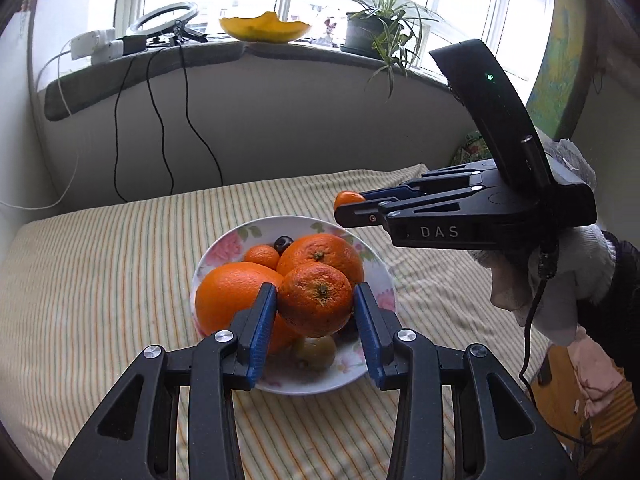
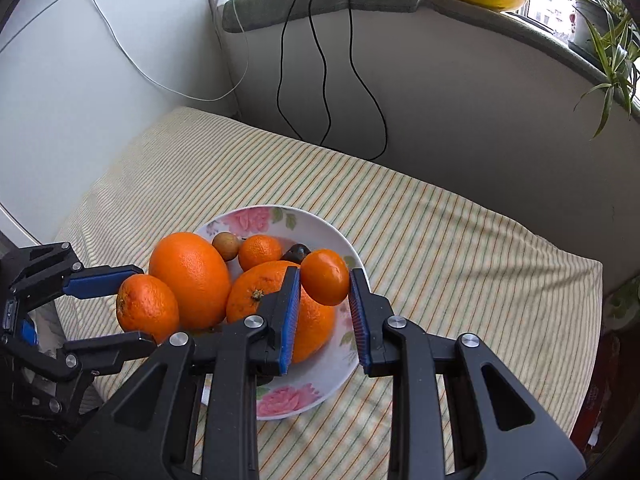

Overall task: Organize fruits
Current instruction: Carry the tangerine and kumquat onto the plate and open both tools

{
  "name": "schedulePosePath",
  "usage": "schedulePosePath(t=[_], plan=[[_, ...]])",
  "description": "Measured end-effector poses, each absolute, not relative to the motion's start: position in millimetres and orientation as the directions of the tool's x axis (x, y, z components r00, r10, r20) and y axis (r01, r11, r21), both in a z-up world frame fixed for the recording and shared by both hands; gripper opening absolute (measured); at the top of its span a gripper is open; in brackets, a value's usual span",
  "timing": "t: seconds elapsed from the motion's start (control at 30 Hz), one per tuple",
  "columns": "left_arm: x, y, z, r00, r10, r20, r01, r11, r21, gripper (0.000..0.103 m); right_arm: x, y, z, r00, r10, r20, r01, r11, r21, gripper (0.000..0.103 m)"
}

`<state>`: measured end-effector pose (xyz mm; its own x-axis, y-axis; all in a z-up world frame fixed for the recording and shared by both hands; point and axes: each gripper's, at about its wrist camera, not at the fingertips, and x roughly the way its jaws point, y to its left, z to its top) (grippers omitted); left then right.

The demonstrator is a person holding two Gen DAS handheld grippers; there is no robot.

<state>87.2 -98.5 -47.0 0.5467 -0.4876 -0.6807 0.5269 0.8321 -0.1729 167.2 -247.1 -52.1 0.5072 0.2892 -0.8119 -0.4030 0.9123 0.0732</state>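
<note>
Left wrist view looks down along the left claw (image 1: pixel 316 322), whose blue pads (image 1: pixel 262 330) are closed on a rough-skinned mandarin (image 1: pixel 315 300) with its stem end facing the camera; the fruit is pinched from both sides and hangs over a flowered plate (image 1: pixel 224 246). On that plate lie a large smooth orange (image 1: pixel 228 296), a second big orange (image 1: pixel 322 254) with a stem scar, a small tangerine (image 1: pixel 262 257), a dark round fruit (image 1: pixel 283 243) at the far side and a greenish-brown fruit (image 1: pixel 314 352) at the near rim. The plate rests on a striped cloth (image 1: pixel 100 280) covering the worktop. To the right, a hand in a white glove (image 1: pixel 560 276) carries the right claw (image 1: pixel 344 206), which is nearly closed on a little orange fruit at its tip, above the plate's far right edge. A windowsill (image 1: pixel 140 64) behind bears a yellow bowl (image 1: pixel 264 29), a potted plant (image 1: pixel 368 34) and a ring lamp (image 1: pixel 166 20). Right wrist view shows the right claw (image 2: pixel 325 300) narrowed onto a small smooth tangerine (image 2: pixel 325 277), both blue pads (image 2: pixel 292 312) pressing its sides, above the right part of the flowered plate (image 2: pixel 332 364). Beneath and beside it sit the stem-scarred orange (image 2: pixel 256 292), the large smooth orange (image 2: pixel 188 276), another small tangerine (image 2: pixel 260 252), a brownish round fruit (image 2: pixel 226 245) and a dark fruit (image 2: pixel 295 252). At the left, the left claw (image 2: pixel 136 304) grips the rough mandarin (image 2: pixel 147 307) just beside the big orange, over the plate's left edge. Black cables (image 2: pixel 320 60) hang from the sill down the wall.
</note>
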Motion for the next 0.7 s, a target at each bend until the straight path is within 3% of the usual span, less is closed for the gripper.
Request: schedulePosePath(t=[0.7], plan=[[73,-146,-70,0.543,-0.431,-0.721,0.602,0.798,-0.024,0.039,208,-209,-75,0.434,0.337,-0.835,-0.468,0.877,0.111,0.026]])
